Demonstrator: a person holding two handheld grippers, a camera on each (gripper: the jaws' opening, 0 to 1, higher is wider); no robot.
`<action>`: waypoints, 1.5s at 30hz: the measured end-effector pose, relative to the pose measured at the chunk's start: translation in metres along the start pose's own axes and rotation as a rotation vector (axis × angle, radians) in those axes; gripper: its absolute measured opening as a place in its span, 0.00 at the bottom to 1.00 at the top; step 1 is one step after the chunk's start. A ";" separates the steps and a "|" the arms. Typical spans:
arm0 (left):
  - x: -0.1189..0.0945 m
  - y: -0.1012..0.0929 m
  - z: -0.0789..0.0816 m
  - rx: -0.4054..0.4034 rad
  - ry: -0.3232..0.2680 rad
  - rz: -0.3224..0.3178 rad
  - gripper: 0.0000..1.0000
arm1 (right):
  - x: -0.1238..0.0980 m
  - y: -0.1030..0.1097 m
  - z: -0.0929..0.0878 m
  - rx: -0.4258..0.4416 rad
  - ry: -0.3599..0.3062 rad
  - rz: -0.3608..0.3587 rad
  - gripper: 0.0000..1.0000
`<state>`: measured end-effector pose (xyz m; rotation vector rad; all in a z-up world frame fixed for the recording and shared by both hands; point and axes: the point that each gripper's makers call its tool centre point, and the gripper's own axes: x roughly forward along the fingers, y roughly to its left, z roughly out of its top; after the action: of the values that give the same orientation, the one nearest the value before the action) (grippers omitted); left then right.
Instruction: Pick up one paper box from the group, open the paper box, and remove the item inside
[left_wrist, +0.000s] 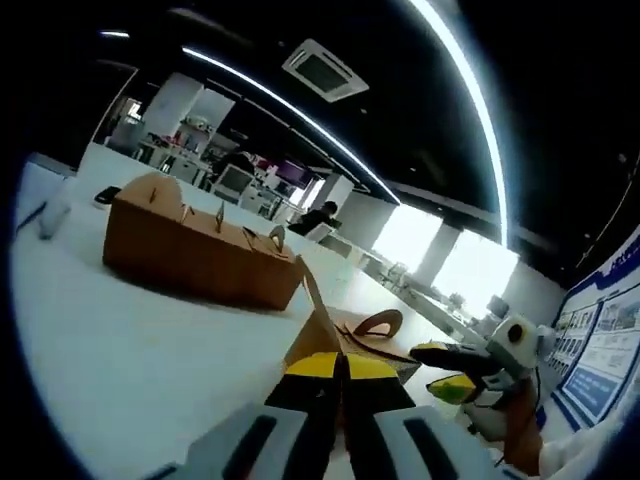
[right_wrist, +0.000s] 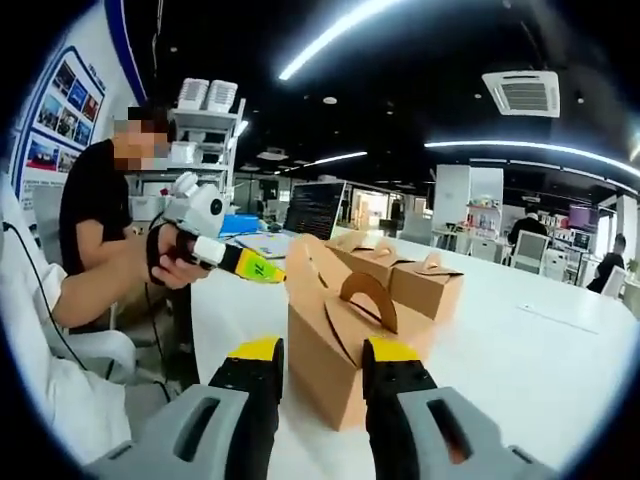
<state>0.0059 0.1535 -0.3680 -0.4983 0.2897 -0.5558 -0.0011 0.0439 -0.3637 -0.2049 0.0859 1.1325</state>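
Observation:
One brown paper box (right_wrist: 330, 340) with an arched handle flap stands on the white table (right_wrist: 520, 360), apart from the group. My right gripper (right_wrist: 322, 352) is open, its yellow-tipped jaws on either side of this box's near end. My left gripper (right_wrist: 262, 268), held by a hand, comes in from the left and meets the box's upper edge. In the left gripper view the left gripper (left_wrist: 340, 368) is shut on the raised flap of the box (left_wrist: 345, 335), and the right gripper (left_wrist: 440, 368) stands open just to its right. The group of boxes (left_wrist: 200, 245) sits further back.
The other boxes (right_wrist: 405, 275) stand close behind the single one. A laptop (right_wrist: 312, 210) and papers lie at the table's far end. A seated person in a black shirt (right_wrist: 95, 210) is at the left. A dark small object (left_wrist: 107, 194) lies beyond the group.

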 end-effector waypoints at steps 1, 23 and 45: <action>0.000 0.001 -0.001 -0.007 -0.001 -0.002 0.03 | 0.000 0.000 0.000 0.000 0.000 0.000 0.33; -0.002 0.001 -0.001 -0.130 -0.071 -0.061 0.03 | 0.022 -0.001 0.049 -0.589 0.188 -0.168 0.24; -0.001 0.004 0.002 -0.116 -0.049 -0.067 0.03 | 0.045 -0.010 0.020 -0.781 0.418 -0.151 0.21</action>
<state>0.0071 0.1578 -0.3684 -0.6350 0.2596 -0.5936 0.0260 0.0843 -0.3507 -1.1254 -0.0076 0.9107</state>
